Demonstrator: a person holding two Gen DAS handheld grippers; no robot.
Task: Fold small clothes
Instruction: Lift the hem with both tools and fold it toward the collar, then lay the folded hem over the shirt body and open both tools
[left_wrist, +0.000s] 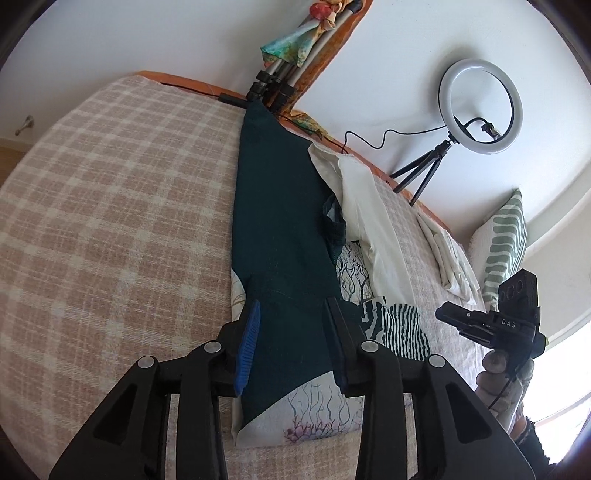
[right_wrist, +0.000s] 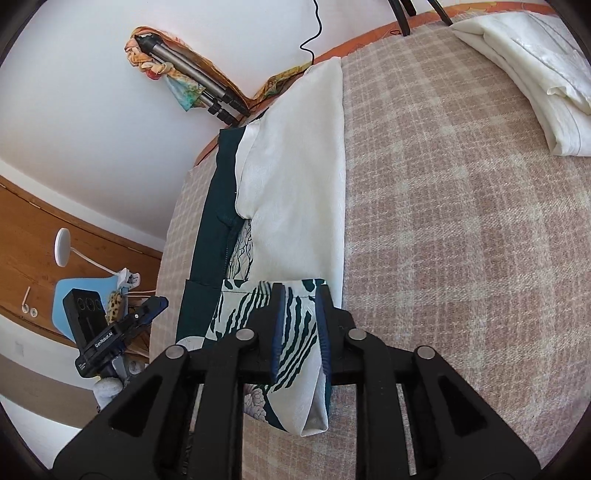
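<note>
A garment of dark green and printed white cloth lies lengthwise on the checked bedcover, with a cream inner side folded open along it. My left gripper is open, its jaws straddling the dark green part near the hem, blue pad on the left. My right gripper is nearly closed on the striped green-and-white hem; the cloth runs between its pads. The right gripper also shows at the right edge of the left wrist view.
A folded cream cloth lies farther along the bed. A ring light on a small tripod stands at the bed's far edge by the wall. A striped cushion leans there. A folded tripod rests against the wall.
</note>
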